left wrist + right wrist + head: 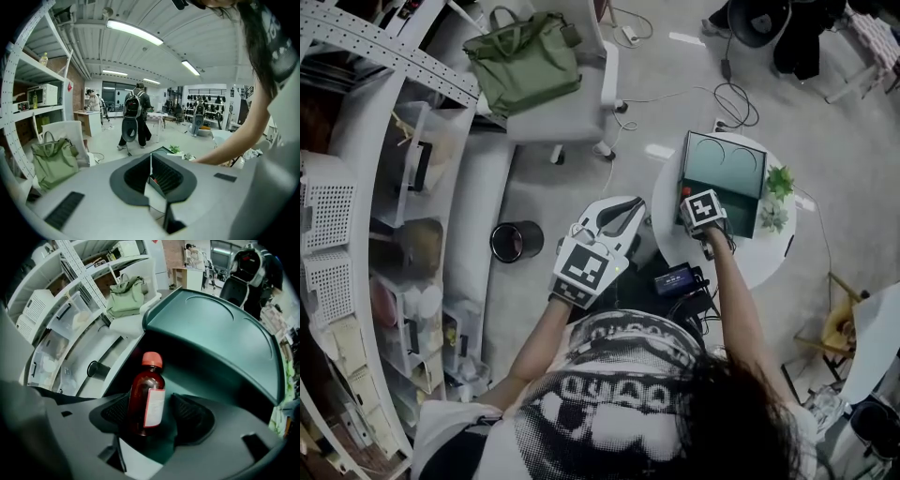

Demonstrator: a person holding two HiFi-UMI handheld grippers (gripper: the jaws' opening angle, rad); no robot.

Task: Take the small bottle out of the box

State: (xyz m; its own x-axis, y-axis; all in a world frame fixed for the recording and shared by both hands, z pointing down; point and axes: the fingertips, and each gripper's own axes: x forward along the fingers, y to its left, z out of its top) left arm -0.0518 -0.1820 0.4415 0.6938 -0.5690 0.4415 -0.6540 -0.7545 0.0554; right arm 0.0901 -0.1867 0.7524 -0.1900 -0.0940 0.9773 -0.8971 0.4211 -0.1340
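A small brown bottle with a red cap and a white label stands inside the dark green box, whose lid is raised. My right gripper points steeply down into the box, its jaws wide apart on either side of the bottle. The bottle leans near the left pad and a gap shows at the right pad. From the head view, the right gripper hangs over the box on the round white table; the bottle is hidden there. My left gripper hovers left of the table, shut and empty.
A green bag lies on a white chair at the back. A black bin stands on the floor by the white shelving. Small plants sit beside the box. Cables trail on the floor. People stand far off.
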